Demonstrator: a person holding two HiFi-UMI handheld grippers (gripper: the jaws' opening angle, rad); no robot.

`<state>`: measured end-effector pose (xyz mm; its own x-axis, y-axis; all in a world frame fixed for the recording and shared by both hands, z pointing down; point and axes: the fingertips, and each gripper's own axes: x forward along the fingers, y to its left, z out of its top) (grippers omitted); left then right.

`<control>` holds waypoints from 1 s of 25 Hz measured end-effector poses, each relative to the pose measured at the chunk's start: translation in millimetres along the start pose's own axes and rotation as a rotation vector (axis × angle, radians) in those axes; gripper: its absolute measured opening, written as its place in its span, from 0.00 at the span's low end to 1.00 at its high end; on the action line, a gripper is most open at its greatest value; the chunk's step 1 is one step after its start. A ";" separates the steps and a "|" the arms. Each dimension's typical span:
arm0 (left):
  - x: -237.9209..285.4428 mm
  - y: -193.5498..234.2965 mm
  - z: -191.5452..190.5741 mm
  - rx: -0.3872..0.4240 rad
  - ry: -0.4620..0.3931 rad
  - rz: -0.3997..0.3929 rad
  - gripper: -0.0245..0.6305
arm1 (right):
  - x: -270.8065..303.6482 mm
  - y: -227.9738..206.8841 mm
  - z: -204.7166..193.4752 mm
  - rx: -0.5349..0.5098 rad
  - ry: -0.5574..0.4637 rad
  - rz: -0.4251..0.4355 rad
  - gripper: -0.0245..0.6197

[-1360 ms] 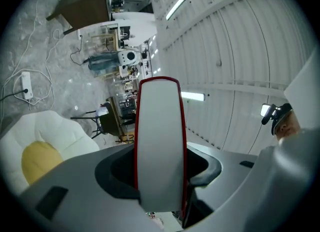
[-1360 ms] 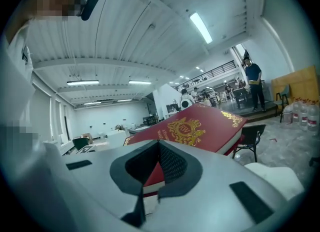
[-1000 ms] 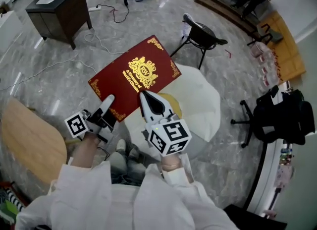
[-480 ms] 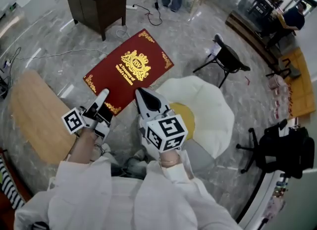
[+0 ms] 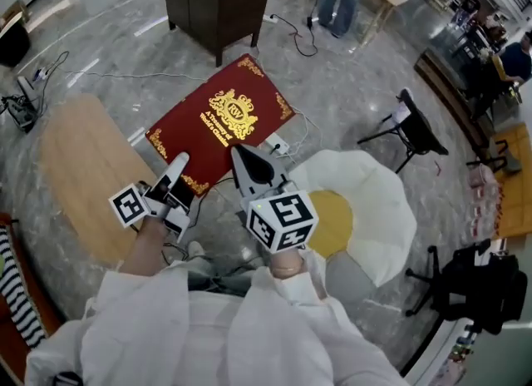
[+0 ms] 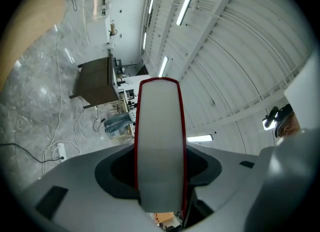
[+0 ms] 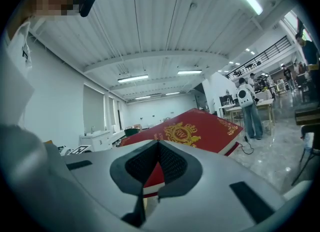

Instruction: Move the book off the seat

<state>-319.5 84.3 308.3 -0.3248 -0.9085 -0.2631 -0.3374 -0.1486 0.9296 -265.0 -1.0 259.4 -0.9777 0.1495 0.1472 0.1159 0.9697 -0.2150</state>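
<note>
**Book held in both tongs, clear of the seat**

Red book (image 5: pixel 220 122) with gold crest on its cover lies to the upper left of the white-and-yellow seat (image 5: pixel 374 201) in the head view, over grey marble floor (image 5: pixel 108 60), none of it on the seat; left tongs (image 5: pixel 177 166) clamped on the book's near edge, at the corner farther from the seat; left gripper view shows the white page block with red cover edges filling the gap between the jaws; right tongs (image 5: pixel 249 164) clamped on the same edge, at the corner nearer the seat; right gripper view shows the cover pinched between the ribbed pads; dark cabinet (image 5: pixel 218 2) beyond the book, far from the seat; black chair (image 5: pixel 411 126) just past the seat's far side.
</note>
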 end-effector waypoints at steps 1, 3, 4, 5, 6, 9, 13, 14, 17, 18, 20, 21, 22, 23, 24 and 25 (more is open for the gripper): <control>-10.9 2.7 16.6 -0.003 -0.013 0.001 0.41 | 16.8 14.7 -1.1 -0.004 0.001 0.012 0.05; -27.0 6.8 39.3 -0.010 -0.036 0.008 0.41 | 40.8 36.2 -4.0 -0.004 0.005 0.033 0.05; -34.2 8.4 48.7 -0.007 -0.045 0.014 0.41 | 50.7 45.6 -5.7 -0.004 0.008 0.044 0.06; -41.3 9.6 58.3 -0.001 -0.055 0.019 0.41 | 60.6 55.3 -7.5 -0.004 0.012 0.058 0.06; -48.9 10.5 68.6 0.007 -0.067 0.024 0.41 | 71.0 65.9 -10.0 -0.006 0.019 0.076 0.06; -85.4 18.2 104.9 0.011 -0.113 0.033 0.41 | 106.7 108.9 -25.5 -0.019 0.050 0.131 0.06; -139.3 30.9 143.0 0.012 -0.177 0.073 0.41 | 147.9 155.2 -40.0 -0.019 0.078 0.189 0.06; -142.1 29.6 143.2 0.022 -0.194 0.086 0.41 | 149.7 155.4 -38.6 -0.018 0.083 0.205 0.05; -143.1 24.4 137.7 0.052 -0.255 0.117 0.41 | 147.4 148.5 -36.1 -0.015 0.101 0.255 0.06; -145.2 24.0 136.6 0.064 -0.277 0.128 0.41 | 146.9 148.0 -37.3 -0.017 0.109 0.274 0.06; -151.8 25.6 138.0 0.082 -0.318 0.150 0.41 | 150.2 150.3 -41.4 -0.023 0.126 0.312 0.06; -156.3 27.4 141.7 0.085 -0.339 0.160 0.41 | 155.4 153.5 -44.3 -0.023 0.134 0.330 0.06; -163.2 30.0 147.7 0.083 -0.361 0.169 0.41 | 163.4 159.3 -48.6 -0.020 0.143 0.348 0.06; -172.5 33.4 155.7 0.082 -0.383 0.178 0.41 | 173.5 167.6 -54.4 -0.016 0.153 0.365 0.06; -182.9 37.0 164.4 0.083 -0.404 0.186 0.41 | 184.2 176.8 -61.0 -0.011 0.164 0.383 0.06; -192.1 39.8 172.3 0.088 -0.423 0.193 0.41 | 193.8 185.1 -67.1 -0.009 0.176 0.401 0.06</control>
<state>-422.8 320.3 351.4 -0.7144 -0.6744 -0.1865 -0.3027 0.0575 0.9514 -421.3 220.5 312.9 -0.8106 0.5445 0.2157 0.4826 0.8297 -0.2806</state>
